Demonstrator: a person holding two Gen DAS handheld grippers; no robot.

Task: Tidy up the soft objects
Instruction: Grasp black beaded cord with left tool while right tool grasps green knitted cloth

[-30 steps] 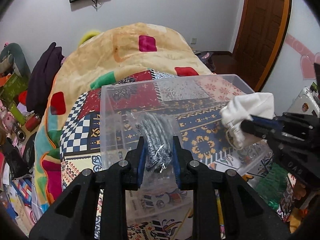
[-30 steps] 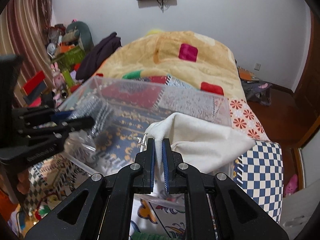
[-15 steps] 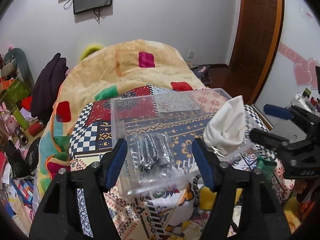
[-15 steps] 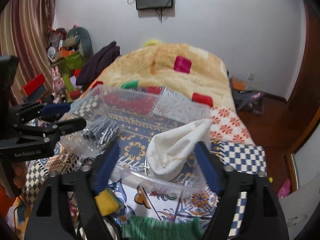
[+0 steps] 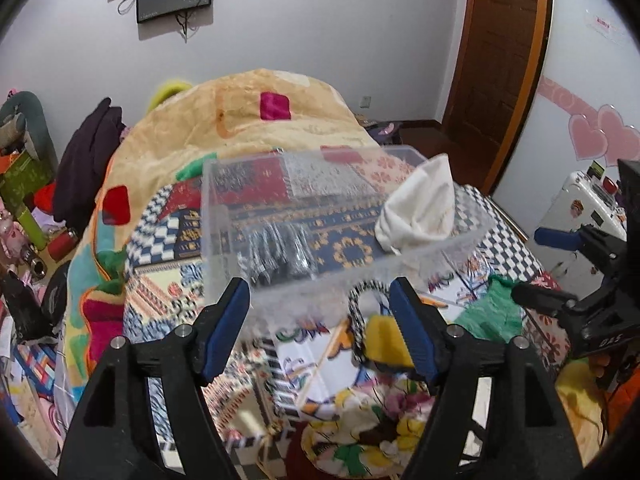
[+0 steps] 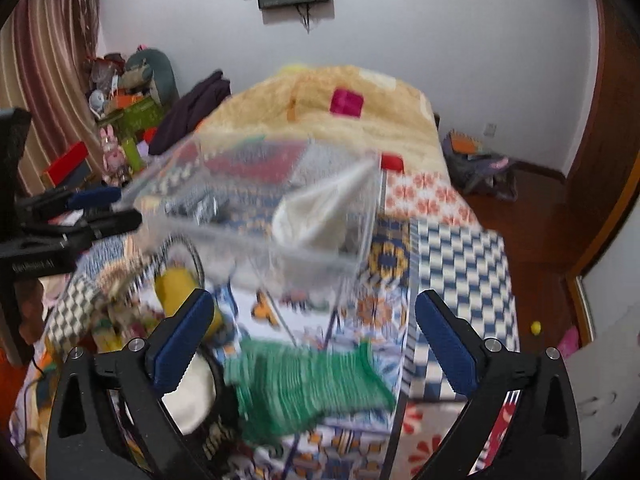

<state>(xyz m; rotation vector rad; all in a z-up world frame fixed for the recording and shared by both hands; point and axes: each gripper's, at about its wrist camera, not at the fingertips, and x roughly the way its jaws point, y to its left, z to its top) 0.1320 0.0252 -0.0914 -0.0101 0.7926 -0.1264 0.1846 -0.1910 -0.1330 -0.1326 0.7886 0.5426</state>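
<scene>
Left wrist view showed one clear plastic bin (image 5: 332, 216) standing on the bed (image 5: 500, 236), over the patchwork cover. Two soft things lay inside it: a white cloth pouch (image 5: 420, 208) propped against the bin's right end, its peak rising above the rim, and a bagged grey bundle (image 5: 280, 248) against the near wall toward the left corner. Bare bin floor lay between the two.

Outside the bin, near its front wall, three more soft things lay on the bed: a green knitted piece (image 6: 308, 388) toward the bed's near right, a yellow item (image 5: 384, 340) in the middle, and a black-and-white checked strap (image 5: 356, 312) curving beside the yellow one. Right wrist view was blurred, so finer detail there could not be told.

Left gripper (image 5: 320, 328) hung short of the bin's front wall, its fingers (image 5: 226, 328) spread wide and holding nothing. Right gripper (image 6: 312, 344) hung above the green piece, its fingers (image 6: 444, 344) likewise wide and empty. Open cover ran along the bed's right edge, past the bin's right end.
</scene>
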